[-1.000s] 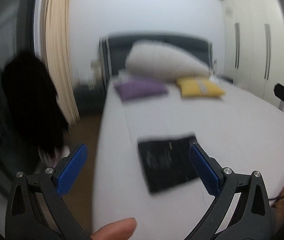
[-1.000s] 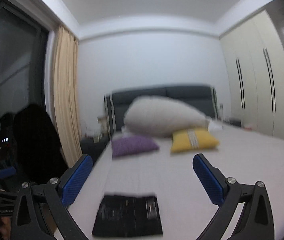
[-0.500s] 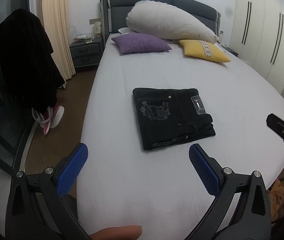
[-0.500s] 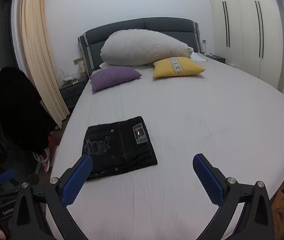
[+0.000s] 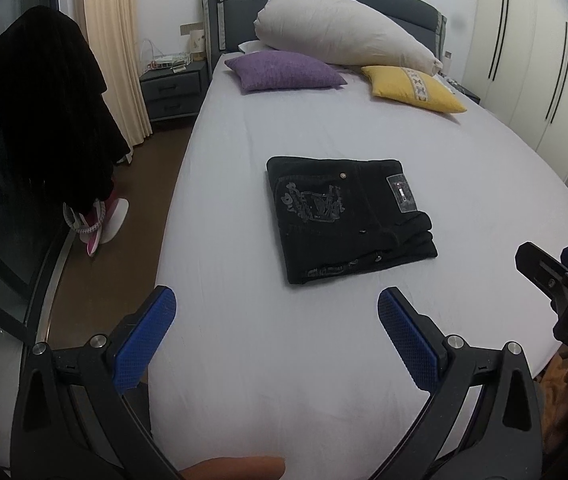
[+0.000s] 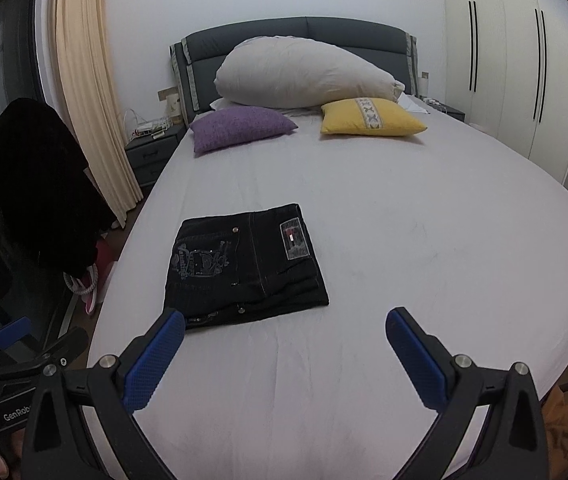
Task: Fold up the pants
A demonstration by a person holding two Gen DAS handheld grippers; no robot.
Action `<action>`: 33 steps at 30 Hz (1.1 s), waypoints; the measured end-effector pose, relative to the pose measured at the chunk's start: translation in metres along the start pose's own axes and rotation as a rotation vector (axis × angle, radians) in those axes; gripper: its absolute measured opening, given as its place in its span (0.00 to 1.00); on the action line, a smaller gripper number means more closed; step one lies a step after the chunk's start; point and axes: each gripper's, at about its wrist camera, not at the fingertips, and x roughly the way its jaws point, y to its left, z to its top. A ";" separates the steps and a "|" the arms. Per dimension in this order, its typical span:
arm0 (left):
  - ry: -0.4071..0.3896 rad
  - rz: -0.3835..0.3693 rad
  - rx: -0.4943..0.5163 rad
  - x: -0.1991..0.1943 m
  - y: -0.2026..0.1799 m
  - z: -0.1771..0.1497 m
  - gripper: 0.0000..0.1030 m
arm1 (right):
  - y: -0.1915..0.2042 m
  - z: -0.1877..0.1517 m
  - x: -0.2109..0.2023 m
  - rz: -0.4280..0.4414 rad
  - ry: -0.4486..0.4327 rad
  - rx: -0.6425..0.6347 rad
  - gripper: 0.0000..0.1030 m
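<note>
Black pants lie folded into a compact rectangle on the white bed, with a pocket print and a waist label facing up. They also show in the right wrist view. My left gripper is open and empty, held above the sheet just in front of the pants. My right gripper is open and empty, in front of the pants and to their right. The right gripper also shows at the right edge of the left wrist view.
A purple cushion, a yellow cushion and a large white pillow lie at the headboard. A chair draped in black clothing and a nightstand stand left of the bed. Wardrobes line the right wall.
Both grippers have tilted down from looking across the room to looking over the bed. The blur has cleared. The folded pants have not moved.
</note>
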 end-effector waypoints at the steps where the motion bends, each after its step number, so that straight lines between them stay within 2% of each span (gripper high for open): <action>1: 0.003 0.001 0.000 0.001 0.000 -0.001 1.00 | 0.000 -0.001 0.001 0.001 0.002 0.000 1.00; 33: 0.055 0.011 -0.014 0.017 0.000 -0.012 1.00 | -0.002 -0.015 0.011 0.011 0.041 -0.003 1.00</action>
